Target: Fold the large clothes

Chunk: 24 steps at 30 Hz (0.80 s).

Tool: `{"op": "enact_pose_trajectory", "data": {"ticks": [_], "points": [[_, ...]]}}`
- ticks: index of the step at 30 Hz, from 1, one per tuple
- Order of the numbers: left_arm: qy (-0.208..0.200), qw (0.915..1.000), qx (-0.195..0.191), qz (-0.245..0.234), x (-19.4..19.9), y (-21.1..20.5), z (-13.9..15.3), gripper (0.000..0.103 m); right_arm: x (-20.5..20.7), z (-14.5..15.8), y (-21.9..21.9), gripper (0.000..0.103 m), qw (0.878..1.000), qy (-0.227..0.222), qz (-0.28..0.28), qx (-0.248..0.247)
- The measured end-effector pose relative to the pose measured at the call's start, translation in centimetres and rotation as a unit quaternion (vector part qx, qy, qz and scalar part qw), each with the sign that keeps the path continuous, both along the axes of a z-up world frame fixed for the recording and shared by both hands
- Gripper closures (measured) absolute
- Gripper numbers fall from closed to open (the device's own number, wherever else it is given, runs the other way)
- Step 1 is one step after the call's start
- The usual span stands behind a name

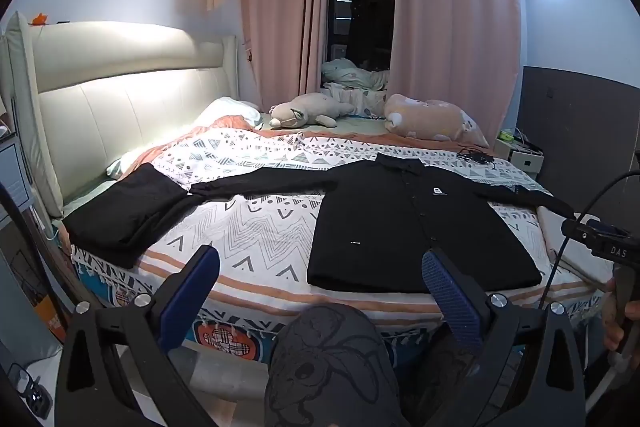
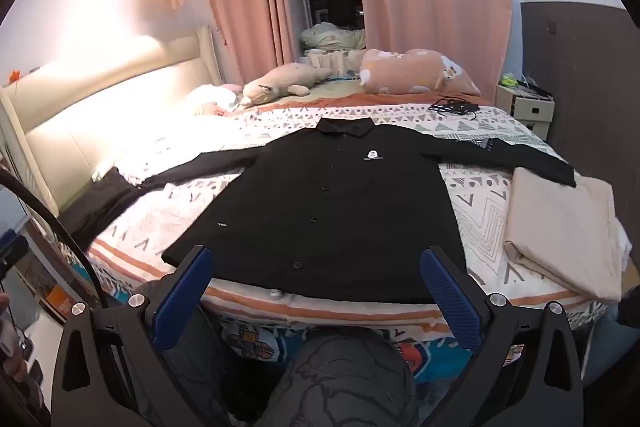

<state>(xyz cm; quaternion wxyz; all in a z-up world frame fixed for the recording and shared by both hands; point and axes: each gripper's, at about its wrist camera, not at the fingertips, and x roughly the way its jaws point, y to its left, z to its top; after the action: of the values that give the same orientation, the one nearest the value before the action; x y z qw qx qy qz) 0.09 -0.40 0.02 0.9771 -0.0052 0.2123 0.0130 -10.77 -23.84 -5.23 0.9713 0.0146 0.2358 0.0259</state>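
Shirt (image 2: 332, 203) and grippers face each other across the near edge of the bed (image 2: 360, 311): the black button-up lies flat, front up, on the patterned cover, its hem along the near edge and its collar toward the far side, where the plush toys (image 2: 280, 85) lie. Its body therefore runs from the near edge away toward the far one, while the two sleeves stretch out crosswise, parallel to the near edge, making the sleeve-to-sleeve line the longest axis. The left sleeve tip reaches a folded black garment (image 1: 128, 215) near the headboard end; the right sleeve tip lies over a folded beige cloth (image 2: 568, 227) toward the foot end. Both tools hover off the near edge, above the person's knee, aimed forward and somewhat down. The right gripper (image 2: 320, 291) has its jaws wide apart and empty, the hem lying just ahead of and between them. The left gripper (image 1: 320, 291), equally spread and empty, sits further toward the headboard end, so the shirt's body lies ahead and to its right. The right one seems nearer the hem and right sleeve, the left one likelier to take the left sleeve.
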Motion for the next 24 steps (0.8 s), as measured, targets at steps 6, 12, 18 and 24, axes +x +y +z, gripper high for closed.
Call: {"op": "enact_pose_trajectory", "data": {"ticks": [6,12,18,24], "points": [[-0.011,0.9999,-0.01,-0.006,-0.6,-0.3,-0.9,0.0,-0.5,0.0,-0.2,0.0,1.0,-0.011,-0.002,-0.005],[-0.009,0.9996,-0.022,-0.011,-1.0,1.1,-0.3,0.0,0.3,-0.4,0.3,0.0,1.0,0.006,0.001,-0.009],[-0.005,0.9996,-0.025,-0.007,-0.8,1.5,-0.6,0.0,0.4,-0.6,0.3,0.0,1.0,0.009,0.003,0.0],[-0.003,0.9995,-0.033,-0.004,-0.9,1.9,-1.0,0.0,0.8,-1.5,0.2,0.0,1.0,0.009,-0.004,0.007]]}}
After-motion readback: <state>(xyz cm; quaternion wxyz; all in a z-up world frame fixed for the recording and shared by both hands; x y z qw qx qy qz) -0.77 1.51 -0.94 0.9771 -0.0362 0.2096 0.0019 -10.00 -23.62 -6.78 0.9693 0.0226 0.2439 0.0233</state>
